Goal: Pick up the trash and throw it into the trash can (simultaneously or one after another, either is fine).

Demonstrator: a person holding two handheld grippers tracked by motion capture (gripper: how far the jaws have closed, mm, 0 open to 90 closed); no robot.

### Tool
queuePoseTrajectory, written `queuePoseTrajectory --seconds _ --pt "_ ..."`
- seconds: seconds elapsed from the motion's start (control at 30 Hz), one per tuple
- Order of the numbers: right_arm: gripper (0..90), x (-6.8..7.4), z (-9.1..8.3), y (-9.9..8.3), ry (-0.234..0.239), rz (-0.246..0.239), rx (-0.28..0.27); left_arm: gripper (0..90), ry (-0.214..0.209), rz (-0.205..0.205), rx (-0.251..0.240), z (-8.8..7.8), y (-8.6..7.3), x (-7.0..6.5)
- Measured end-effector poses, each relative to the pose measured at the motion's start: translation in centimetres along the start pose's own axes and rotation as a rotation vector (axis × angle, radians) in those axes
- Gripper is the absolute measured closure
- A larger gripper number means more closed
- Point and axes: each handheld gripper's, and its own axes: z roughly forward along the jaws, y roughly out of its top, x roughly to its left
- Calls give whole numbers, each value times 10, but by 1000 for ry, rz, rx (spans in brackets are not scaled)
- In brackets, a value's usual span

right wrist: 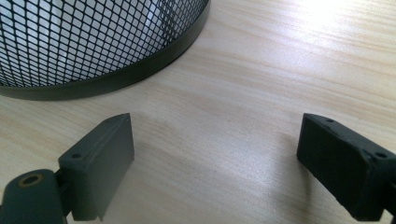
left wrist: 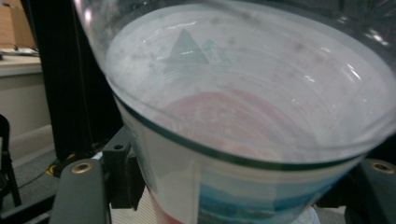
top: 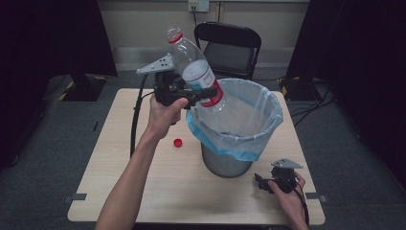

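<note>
High view gives us the left gripper (top: 198, 94) clamped around a capless clear plastic bottle (top: 194, 67), tilted over the near-left rim of the mesh wastebasket (top: 225, 163) with its blue liner (top: 268, 120). Left of the wastebasket lies a red cap (top: 178, 142). Right of its base, our right gripper (right wrist: 215, 163) rests on the wooden table (right wrist: 261, 70), jaws wide apart, holding nothing.

We hold our left arm stretched forward and raised, the left hand (top: 163, 112) gripping the left tool (top: 198, 93), its jaws clamped on a bottle (top: 194, 67) tilted neck-up. Our right hand (top: 287, 189) rests low by the desk's near right corner, the right tool (right wrist: 215, 158) with jaws spread wide, holding nothing.
</note>
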Motion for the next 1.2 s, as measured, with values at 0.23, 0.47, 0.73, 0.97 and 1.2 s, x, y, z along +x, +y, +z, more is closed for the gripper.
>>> queuePoseTrajectory --seconds 0.23,0.47,0.73,0.97,1.2 --pt "103 0 0 0 0 0 0 279 8 -25 70 17 -6 3" --pt "103 0 0 0 0 0 0 229 15 -14 106 22 -7 5" --pt "104 0 0 0 2 -1 0 201 26 -24 74 16 -8 8" --pt "104 0 0 0 3 -2 -1 211 85 -26 74 -3 -15 17" --pt "104 0 0 0 3 -1 0 223 122 -30 78 -17 -21 24"
